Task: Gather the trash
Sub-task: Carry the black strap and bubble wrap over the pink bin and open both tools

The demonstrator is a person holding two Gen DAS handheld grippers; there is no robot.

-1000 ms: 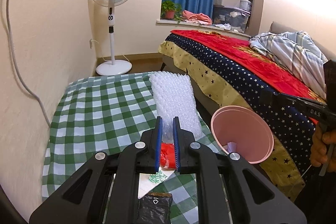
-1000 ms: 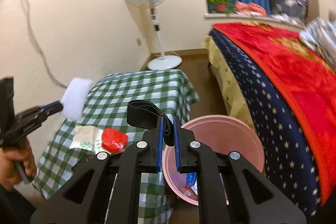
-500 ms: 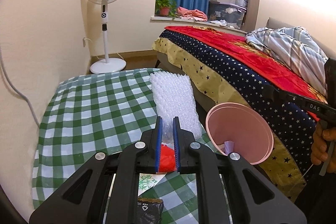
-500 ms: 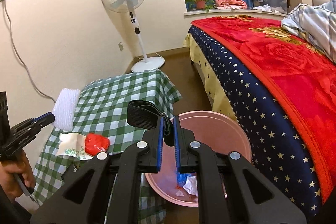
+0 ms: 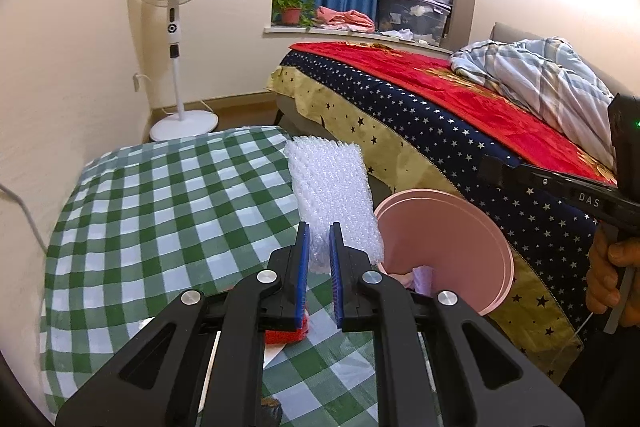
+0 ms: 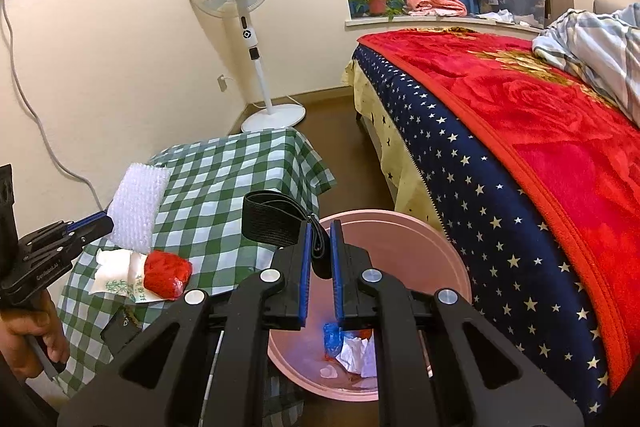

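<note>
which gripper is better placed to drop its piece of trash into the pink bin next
Right. The right gripper, shut on the black elastic band, is at the pink bin rim, with the band's held end over the opening. The left gripper holds the bubble wrap above the checked table, beside the bin.

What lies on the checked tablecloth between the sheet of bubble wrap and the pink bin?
In the right wrist view, a red lump on white paper lies between the bubble wrap and the pink bin.
</note>
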